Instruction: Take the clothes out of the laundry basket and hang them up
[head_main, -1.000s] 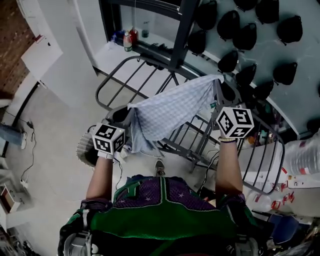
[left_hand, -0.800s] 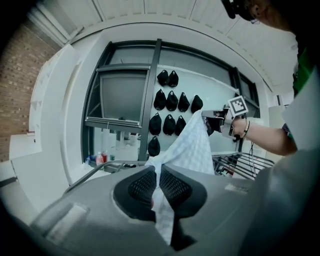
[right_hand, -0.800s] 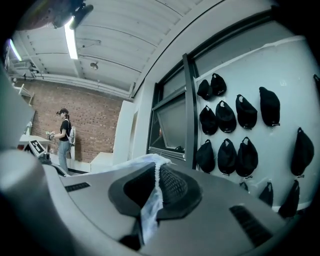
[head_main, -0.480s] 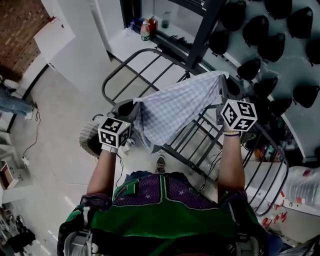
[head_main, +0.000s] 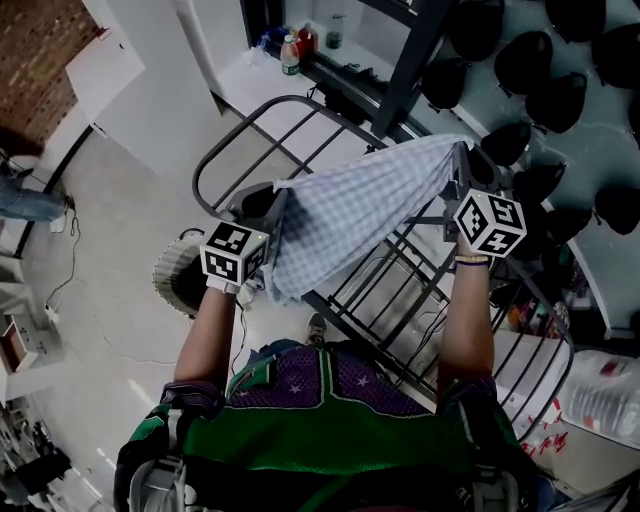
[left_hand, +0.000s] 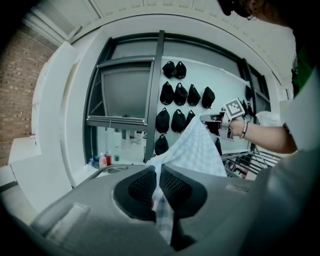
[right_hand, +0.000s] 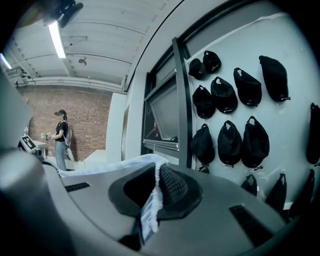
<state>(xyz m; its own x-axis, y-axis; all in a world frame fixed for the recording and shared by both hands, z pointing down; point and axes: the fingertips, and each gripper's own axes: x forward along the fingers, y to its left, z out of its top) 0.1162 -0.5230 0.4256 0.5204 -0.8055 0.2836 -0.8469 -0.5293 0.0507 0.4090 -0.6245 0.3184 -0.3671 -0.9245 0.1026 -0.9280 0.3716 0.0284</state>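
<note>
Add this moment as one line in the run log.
left hand-held gripper: shut on checked cloth | right hand-held gripper: shut on checked cloth | checked cloth: stretched between both, above drying rack

The checked garment (head_main: 350, 215) is seen to be thin, soft woven cloth. The drying rack (head_main: 345, 128) is made of smooth, dark metal bars.

The head view is dim and washed out, with even light and soft shadows; the pale blue checked cloth (head_main: 350, 215) is among its lighter patches. In the right gripper view a long white fluorescent ceiling tube (right_hand: 56, 39) glares, and the red brick wall (right_hand: 85, 120) below it is sharp. Both gripper views bulge, black-cornered and blurred up close.
</note>
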